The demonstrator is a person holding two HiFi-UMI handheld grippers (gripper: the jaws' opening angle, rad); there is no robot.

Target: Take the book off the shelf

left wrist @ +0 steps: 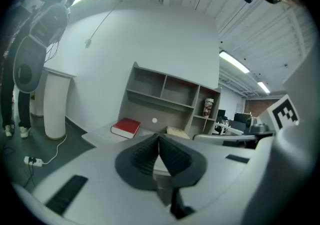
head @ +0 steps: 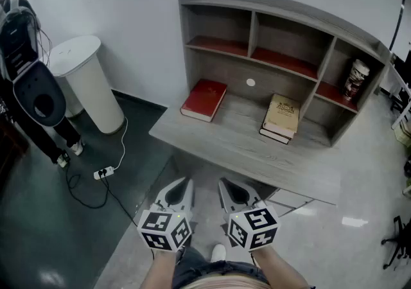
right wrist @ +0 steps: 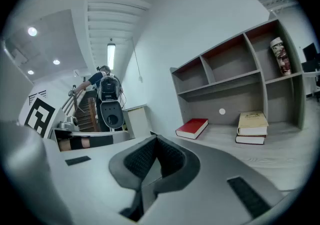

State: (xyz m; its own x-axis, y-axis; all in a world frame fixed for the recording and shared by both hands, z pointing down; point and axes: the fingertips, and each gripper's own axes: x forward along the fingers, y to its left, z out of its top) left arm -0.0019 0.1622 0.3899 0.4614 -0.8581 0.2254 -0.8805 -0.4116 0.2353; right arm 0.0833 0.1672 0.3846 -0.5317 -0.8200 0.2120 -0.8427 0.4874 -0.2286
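Both tools are held close to the person's body, short of the worktop's [head: 257,160] front edge. The left gripper [head: 185,183] has its jaws pressed together on nothing, and so does the right gripper [head: 226,186] beside it. No reach has begun.

Ahead, a red book [head: 203,99] lies flat at the worktop's back left, under the shelf unit [head: 282,9]. A tan book [head: 282,113] rests on top of a second one nearer the back right. A can [head: 355,79] stands in the lower right compartment.

The task does not say which book, so choose one first. The jaws should probably be spread before they arrive — a flat book offers only its thin edge. Come in nearly level and close across the cover and pages at the near edge. The tan book may be easier, since it sits raised — but the book beneath could slide along with it.
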